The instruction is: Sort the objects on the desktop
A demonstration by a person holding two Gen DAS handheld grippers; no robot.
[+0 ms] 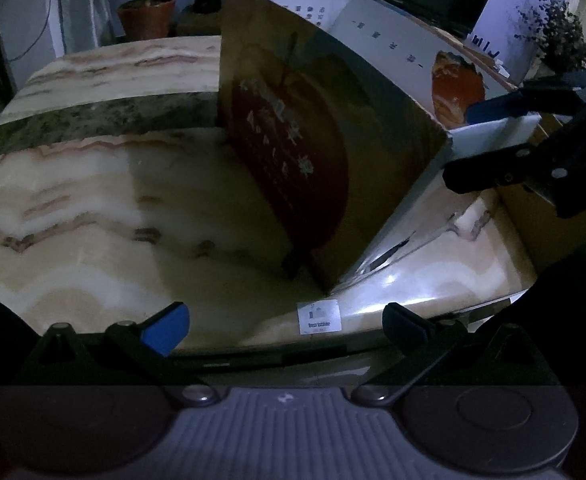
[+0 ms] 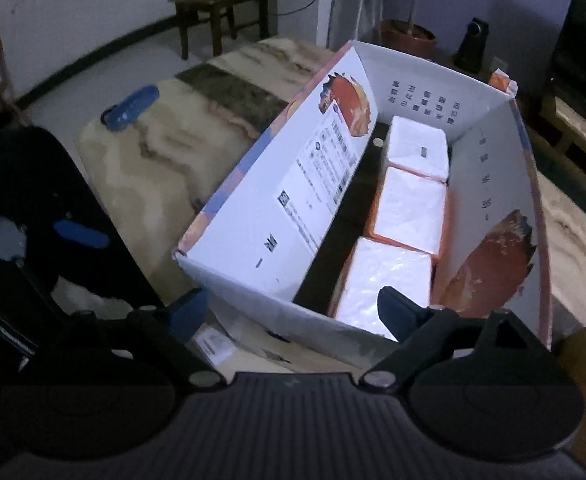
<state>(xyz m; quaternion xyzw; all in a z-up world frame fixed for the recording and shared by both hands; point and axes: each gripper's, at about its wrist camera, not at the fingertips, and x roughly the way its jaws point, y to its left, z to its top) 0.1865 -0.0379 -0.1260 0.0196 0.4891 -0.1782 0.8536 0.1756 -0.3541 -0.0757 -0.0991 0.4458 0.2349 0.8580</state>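
Observation:
An open cardboard box (image 2: 277,216) with a red apple print stands on the marble table (image 2: 153,168). Three white tissue packs with orange sides lie in a row inside it: far (image 2: 419,152), middle (image 2: 411,208), near (image 2: 385,280). My right gripper (image 2: 293,312) is open over the box's near end wall, its right finger above the near pack, with nothing pressed between the pads. In the left wrist view the box's printed outer side (image 1: 313,152) fills the middle. My left gripper (image 1: 289,324) is open and empty above the table beside it. The right gripper (image 1: 493,140) shows at the box's corner.
A small white labelled card (image 1: 319,316) lies on the table by the box's near corner. A brown carton (image 1: 573,208) stands to the right of the box. Beyond the table are a potted plant (image 1: 147,16) and a wooden chair (image 2: 221,8). The left gripper's dark body (image 2: 33,200) sits left of the box.

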